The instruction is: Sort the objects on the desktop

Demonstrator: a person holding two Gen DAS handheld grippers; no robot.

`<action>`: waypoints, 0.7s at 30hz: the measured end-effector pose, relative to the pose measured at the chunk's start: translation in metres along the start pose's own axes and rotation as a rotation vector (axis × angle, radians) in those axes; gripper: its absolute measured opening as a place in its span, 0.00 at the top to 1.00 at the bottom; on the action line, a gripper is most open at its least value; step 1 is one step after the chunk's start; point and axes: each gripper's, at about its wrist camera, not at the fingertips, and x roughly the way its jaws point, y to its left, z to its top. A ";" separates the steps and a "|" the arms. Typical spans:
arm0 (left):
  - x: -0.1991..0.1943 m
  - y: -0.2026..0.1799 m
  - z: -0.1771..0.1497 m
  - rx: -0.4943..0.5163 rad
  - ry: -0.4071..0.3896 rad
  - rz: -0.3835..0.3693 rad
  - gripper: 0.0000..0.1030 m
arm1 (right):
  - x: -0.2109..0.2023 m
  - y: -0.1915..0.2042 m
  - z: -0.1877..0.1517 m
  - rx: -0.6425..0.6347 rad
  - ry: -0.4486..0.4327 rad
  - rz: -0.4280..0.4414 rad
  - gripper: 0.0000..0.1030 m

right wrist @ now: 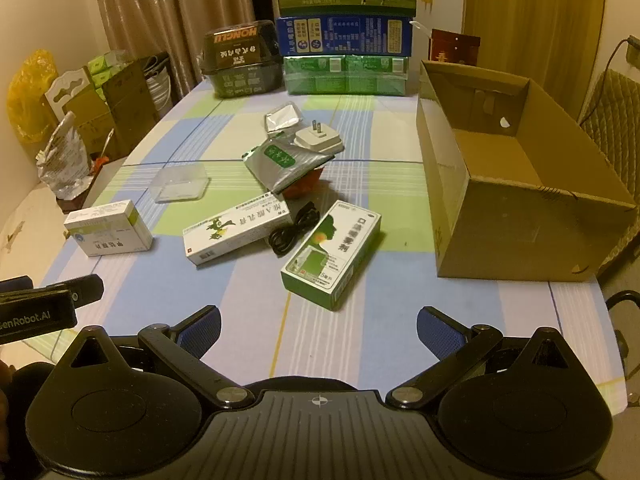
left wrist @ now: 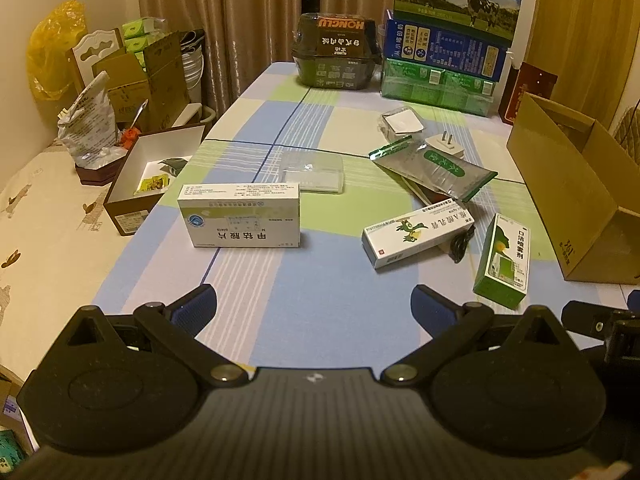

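Item, green spray box [right wrist: 334, 254]: it lies flat on the checked tablecloth [right wrist: 132, 292], just ahead of your right gripper [right wrist: 319, 330] and a little to its left, long axis running away and to the right. Item, long white ointment box [right wrist: 236, 232]: further ahead and left, with a coiled black cable [right wrist: 294, 230] touching its right end and lying just beside the spray box. Item, white tablet box [left wrist: 240, 216]: ahead of your left gripper [left wrist: 314, 304], slightly left, standing clear of the rest. Beyond these: a silver-green pouch [right wrist: 286, 162] resting over a red object, a white plug adapter [right wrist: 320, 140], a clear plastic case [right wrist: 180, 186]. Receptacles: an open cardboard carton [right wrist: 516, 196] ahead and right of the right gripper, apparently bare inside; a small open brown box [left wrist: 156, 178] ahead and left of the left gripper, off the table edge, holding a few small items. Both grippers hang above the near edge with fingers spread wide, nothing between them. Handling note: nothing appears sorted into the carton yet, so take the nearest box first. Turn your right wrist until the pads face the spray box's long sides, lower squarely, and close across the narrow width; keep the left finger clear of the cable so it does not drag along.
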 end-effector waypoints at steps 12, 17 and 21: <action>-0.001 -0.001 -0.001 -0.009 -0.002 0.002 0.01 | 0.000 0.000 0.001 0.007 0.004 0.006 0.02; -0.001 -0.001 0.000 -0.010 -0.002 0.004 0.01 | 0.000 0.000 0.001 0.005 0.004 0.006 0.02; -0.001 -0.001 0.000 -0.011 -0.001 0.006 0.01 | 0.000 -0.001 0.001 0.005 0.005 0.008 0.02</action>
